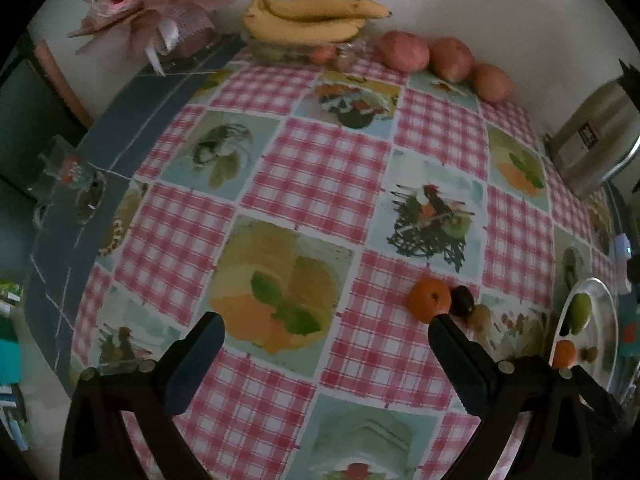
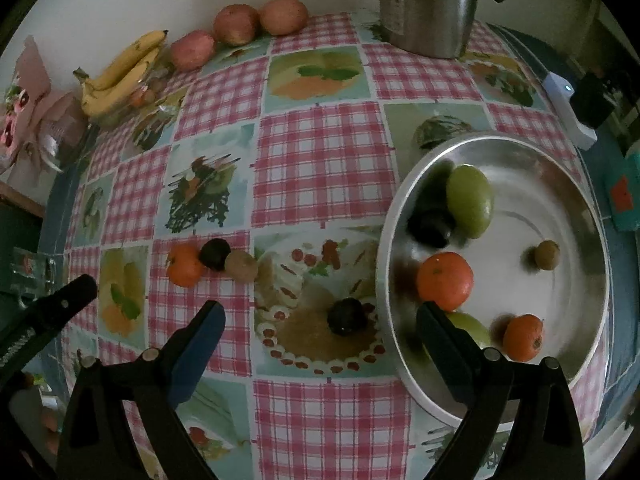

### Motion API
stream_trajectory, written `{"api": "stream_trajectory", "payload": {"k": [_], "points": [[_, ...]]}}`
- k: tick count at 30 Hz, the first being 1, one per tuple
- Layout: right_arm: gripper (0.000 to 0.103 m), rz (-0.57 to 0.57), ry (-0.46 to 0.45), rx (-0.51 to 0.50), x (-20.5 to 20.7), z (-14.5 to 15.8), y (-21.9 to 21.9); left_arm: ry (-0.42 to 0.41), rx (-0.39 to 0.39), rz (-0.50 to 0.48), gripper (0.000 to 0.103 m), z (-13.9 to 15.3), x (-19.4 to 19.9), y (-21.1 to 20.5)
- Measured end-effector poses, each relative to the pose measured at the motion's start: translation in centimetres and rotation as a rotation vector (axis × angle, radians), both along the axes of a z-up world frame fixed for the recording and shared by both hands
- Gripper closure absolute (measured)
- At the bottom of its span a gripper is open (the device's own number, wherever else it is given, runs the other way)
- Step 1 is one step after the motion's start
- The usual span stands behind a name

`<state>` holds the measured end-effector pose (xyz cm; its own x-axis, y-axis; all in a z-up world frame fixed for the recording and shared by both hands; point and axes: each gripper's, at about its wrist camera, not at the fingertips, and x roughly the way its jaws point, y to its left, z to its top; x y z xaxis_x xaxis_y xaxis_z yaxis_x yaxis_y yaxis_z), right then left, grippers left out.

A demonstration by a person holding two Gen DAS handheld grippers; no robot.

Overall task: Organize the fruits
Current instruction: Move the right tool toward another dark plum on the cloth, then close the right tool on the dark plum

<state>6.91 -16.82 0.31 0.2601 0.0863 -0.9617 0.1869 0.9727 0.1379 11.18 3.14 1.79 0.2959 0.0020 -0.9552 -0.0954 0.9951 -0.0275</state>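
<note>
My left gripper [image 1: 324, 326] is open above the checked tablecloth, holding nothing. Just past its right finger lie an orange [image 1: 429, 299], a dark fruit [image 1: 462, 301] and a brownish fruit [image 1: 480, 316] in a row. My right gripper [image 2: 320, 314] is open too, with a dark round fruit [image 2: 346, 316] on the cloth between its fingertips. The silver bowl [image 2: 576, 360] at the right holds two oranges [image 2: 445, 280], two green fruits [image 2: 470, 200], a dark fruit [image 2: 431, 227] and a small brown one [image 2: 547, 255]. The row of three fruits [image 2: 214, 262] lies left of centre.
At the table's back edge are a banana bunch [image 1: 308, 18] over a glass dish and three reddish apples [image 1: 404, 50]. A steel kettle [image 2: 430, 4] stands at the back right, a white device [image 2: 568, 108] beside it. Pink wrapped flowers [image 1: 160, 12] sit at the back left.
</note>
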Motion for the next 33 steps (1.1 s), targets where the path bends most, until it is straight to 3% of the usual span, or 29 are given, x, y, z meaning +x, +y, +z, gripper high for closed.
{"api": "stream_trajectory", "payload": {"k": [9, 11, 16, 22, 33], "points": [[0.009, 0.037, 0.035, -0.001, 0.0, -1.2, 0.8, 0.019, -0.009, -0.026, 0.000, -0.6, 0.2, -1.0], [0.018, 0.045, 0.040, -0.002, 0.0, -1.4, 0.9, 0.024, -0.010, -0.029, 0.000, -0.8, 0.3, -1.1], [0.021, 0.057, 0.045, -0.033, 0.1, -1.6, 1.1, 0.063, -0.020, -0.035, 0.000, -2.2, 0.5, -1.5], [0.036, 0.083, 0.039, -0.041, 0.2, -1.3, 1.5, 0.079, -0.026, -0.044, 0.000, -2.7, 0.6, -2.1], [0.042, 0.101, 0.081, -0.102, 0.5, -2.7, 1.6, 0.103, -0.033, -0.052, 0.000, -3.4, 0.6, -2.5]]}}
